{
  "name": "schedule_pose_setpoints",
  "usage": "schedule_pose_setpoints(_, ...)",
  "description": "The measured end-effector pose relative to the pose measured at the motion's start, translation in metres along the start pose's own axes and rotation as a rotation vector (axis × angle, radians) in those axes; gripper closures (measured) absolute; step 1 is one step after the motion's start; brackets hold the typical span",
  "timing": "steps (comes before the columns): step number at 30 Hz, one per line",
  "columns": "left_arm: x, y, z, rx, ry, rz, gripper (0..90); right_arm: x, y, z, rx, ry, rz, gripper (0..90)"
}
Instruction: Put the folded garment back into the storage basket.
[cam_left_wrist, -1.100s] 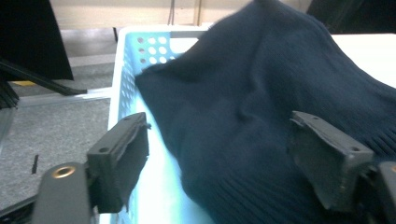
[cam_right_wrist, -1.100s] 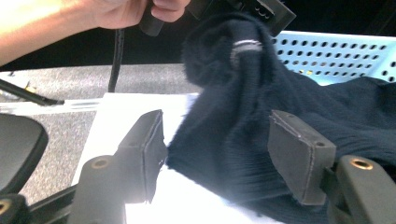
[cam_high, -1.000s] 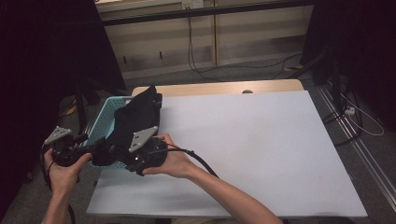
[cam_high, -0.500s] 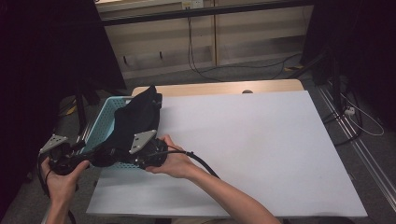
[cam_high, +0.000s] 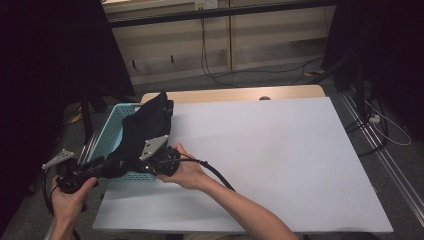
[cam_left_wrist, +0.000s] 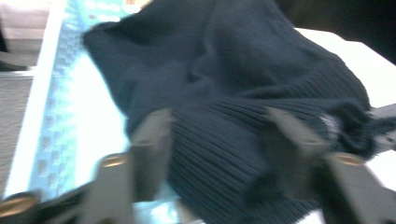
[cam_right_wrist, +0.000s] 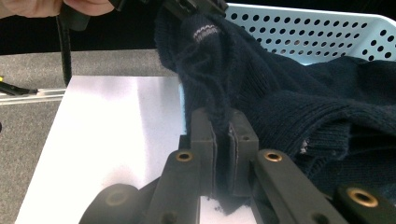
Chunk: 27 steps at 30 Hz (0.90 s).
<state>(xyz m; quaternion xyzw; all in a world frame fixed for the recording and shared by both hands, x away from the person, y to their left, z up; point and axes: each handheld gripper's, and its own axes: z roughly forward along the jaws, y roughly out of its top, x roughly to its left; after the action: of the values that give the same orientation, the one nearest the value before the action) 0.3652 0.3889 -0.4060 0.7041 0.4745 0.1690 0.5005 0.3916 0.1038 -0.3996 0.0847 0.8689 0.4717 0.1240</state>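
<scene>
Right gripper view puts the dark knit sweater (cam_right_wrist: 289, 107) in the middle and right of the frame, spilling out of the pale blue perforated basket (cam_right_wrist: 327, 32) at the upper right, with a thin fold of its ribbed edge pinched between the pads of the right claw (cam_right_wrist: 223, 140), whose jaws have just been closing and now stand pressed together on that fold. In the left gripper view the ribbed hem lies between the jaws of the left claw (cam_left_wrist: 219, 144); they have just been closing too, but the blur hides whether the pads press the cloth yet. In my judgement the risk is that so slim a pinch of loose knit slips out once the garment's weight comes onto it, or that yarn snags on the basket's holes and drags the basket across the white desk (cam_high: 280, 165). Compared with the high view a second ago, the left hand (cam_high: 67, 197) sits lower and farther toward the lower left corner, while the sweater and basket lie as before.
</scene>
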Motion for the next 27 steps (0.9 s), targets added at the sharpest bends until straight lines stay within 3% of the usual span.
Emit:
schedule_pose_setpoints(2,-0.002,0.002,-0.001,0.017,0.034,0.037,67.5,0.000,0.000,0.000,-0.002,0.000,-0.001,83.9)
schedule_pose_setpoints(3,-0.002,0.002,0.000,0.022,0.031,0.027,71.2,0.000,0.001,0.000,-0.007,-0.001,0.000,84.0)
schedule_pose_setpoints(10,-0.001,0.015,-0.002,0.041,0.115,0.032,79.3,-0.002,0.009,0.001,-0.017,-0.002,-0.005,84.2)
schedule_pose_setpoints(11,0.002,0.016,-0.003,0.040,0.125,0.029,84.2,-0.002,0.010,0.001,-0.021,-0.001,-0.004,84.2)
schedule_pose_setpoints(13,0.007,0.018,-0.003,0.052,0.128,0.009,84.2,-0.003,0.013,0.003,-0.024,-0.004,-0.002,84.2)
schedule_pose_setpoints(21,0.017,0.021,-0.009,0.047,0.202,0.009,84.5,-0.002,0.028,0.019,-0.030,0.007,-0.003,84.3)
schedule_pose_setpoints(23,0.019,0.022,-0.010,0.048,0.201,0.003,84.5,-0.001,0.032,0.023,-0.034,0.009,-0.003,84.4)
schedule_pose_setpoints(27,0.032,0.021,-0.019,0.021,0.214,-0.050,84.6,0.001,0.038,0.033,-0.037,0.019,-0.001,84.4)
